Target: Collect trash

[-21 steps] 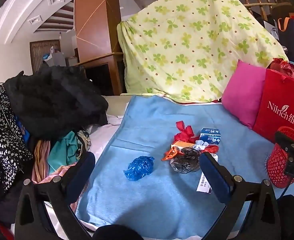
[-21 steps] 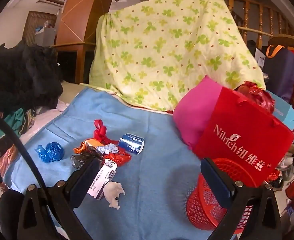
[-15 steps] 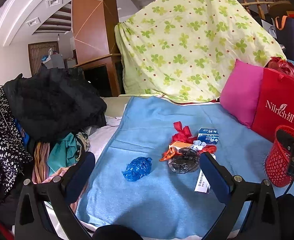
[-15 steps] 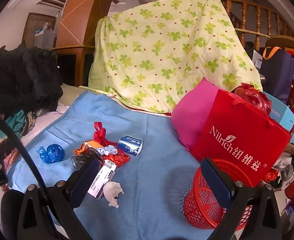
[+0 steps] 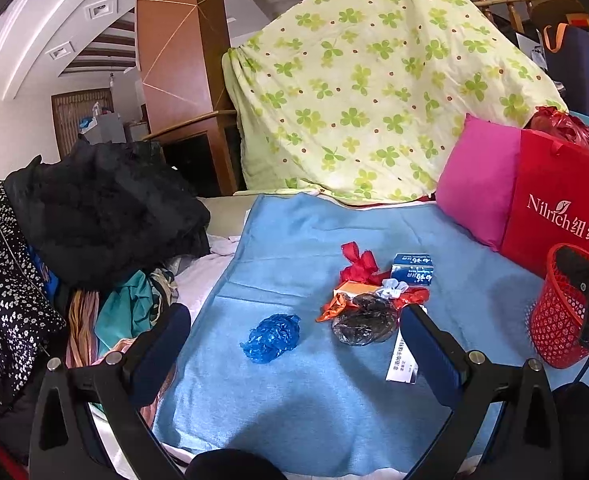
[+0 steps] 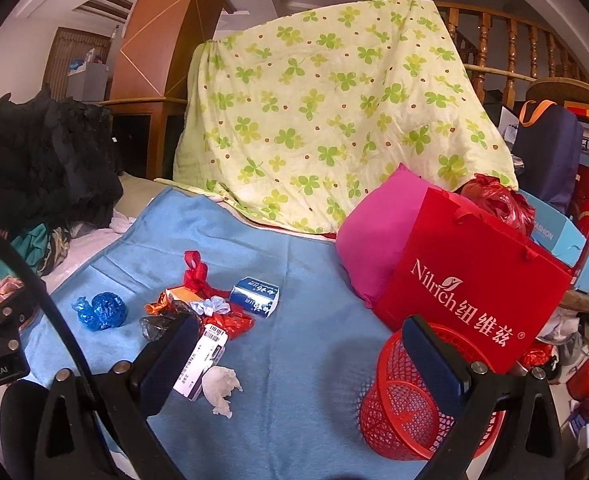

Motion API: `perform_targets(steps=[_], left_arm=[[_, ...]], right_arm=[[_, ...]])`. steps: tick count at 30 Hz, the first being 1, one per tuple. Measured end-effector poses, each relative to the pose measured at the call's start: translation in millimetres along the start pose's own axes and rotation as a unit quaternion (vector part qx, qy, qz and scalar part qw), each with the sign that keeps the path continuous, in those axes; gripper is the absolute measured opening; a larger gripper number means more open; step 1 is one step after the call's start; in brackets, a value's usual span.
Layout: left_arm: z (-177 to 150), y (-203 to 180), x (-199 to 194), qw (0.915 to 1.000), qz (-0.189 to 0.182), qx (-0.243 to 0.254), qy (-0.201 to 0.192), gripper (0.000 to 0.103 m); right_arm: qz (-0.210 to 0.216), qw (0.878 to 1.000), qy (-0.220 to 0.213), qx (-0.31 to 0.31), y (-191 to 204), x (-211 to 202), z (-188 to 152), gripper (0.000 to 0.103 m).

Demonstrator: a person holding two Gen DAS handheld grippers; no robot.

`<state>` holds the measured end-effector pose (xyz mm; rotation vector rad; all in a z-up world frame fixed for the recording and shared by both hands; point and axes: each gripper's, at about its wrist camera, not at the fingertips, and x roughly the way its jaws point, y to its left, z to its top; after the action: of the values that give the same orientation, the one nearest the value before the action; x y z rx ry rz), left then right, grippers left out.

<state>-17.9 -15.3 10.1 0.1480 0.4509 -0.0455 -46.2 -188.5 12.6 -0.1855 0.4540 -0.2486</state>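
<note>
Next to no change since the earlier frames: only a slight slide of the scene toward 9 o'clock in the right wrist view, with the trash lying as before on the blue blanket (image 5: 294, 408).

Left gripper (image 5: 294, 320) spread wide, nothing held, above the near edge of the blanket. Blue plastic wad (image 5: 271, 337) almost dead centre between the fingers, a touch toward 8 o'clock of their midpoint and apart from both. Long axis from about 8 to 2 o'clock, so roughly across the gap; probably an easy straight descent with no twist needed. Main heap farther along at 1 o'clock: dark crumpled wrapper (image 5: 364, 325) just beside the right-hand finger, red ribbon (image 5: 357, 265) and blue-and-white carton (image 5: 412, 273) beyond it, white labelled box (image 5: 403, 360) partly hidden behind that same finger.

Right gripper (image 6: 300, 328) likewise wide apart and empty. White tissue (image 6: 220, 388) at 7 o'clock of its midpoint, near the left-hand finger. Red mesh basket (image 6: 406, 420) at 4 o'clock, partly behind the right-hand finger, in front of the red Nilrich bag (image 6: 474, 292).

Judged from the layout: blue wad for the left side, tissue for the right, basket well apart from the wad and far closer to the right side.
</note>
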Motion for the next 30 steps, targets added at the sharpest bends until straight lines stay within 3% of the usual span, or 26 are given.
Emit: perform_targets(steps=[7,24,30], left_arm=[[-0.1,-4.6,1.5,0.9996,0.007,0.027,0.006,0.103],[-5.5,-5.5,-2.0,0.9998,-0.007,0.001,-0.018,0.103],[-6.8,-4.8,-1.8,0.9999,-0.007,0.002,-0.007,0.103]], right_arm=[[-0.002,1.0,-0.003,-0.001,-0.9,-0.5,-0.6,0.103],[-0.009,1.0,-0.008,-0.011,-2.4,-9.0,0.5,0.103],[-0.011,1.0,-0.002,-0.022,3.2,-9.0,0.6,0.103]])
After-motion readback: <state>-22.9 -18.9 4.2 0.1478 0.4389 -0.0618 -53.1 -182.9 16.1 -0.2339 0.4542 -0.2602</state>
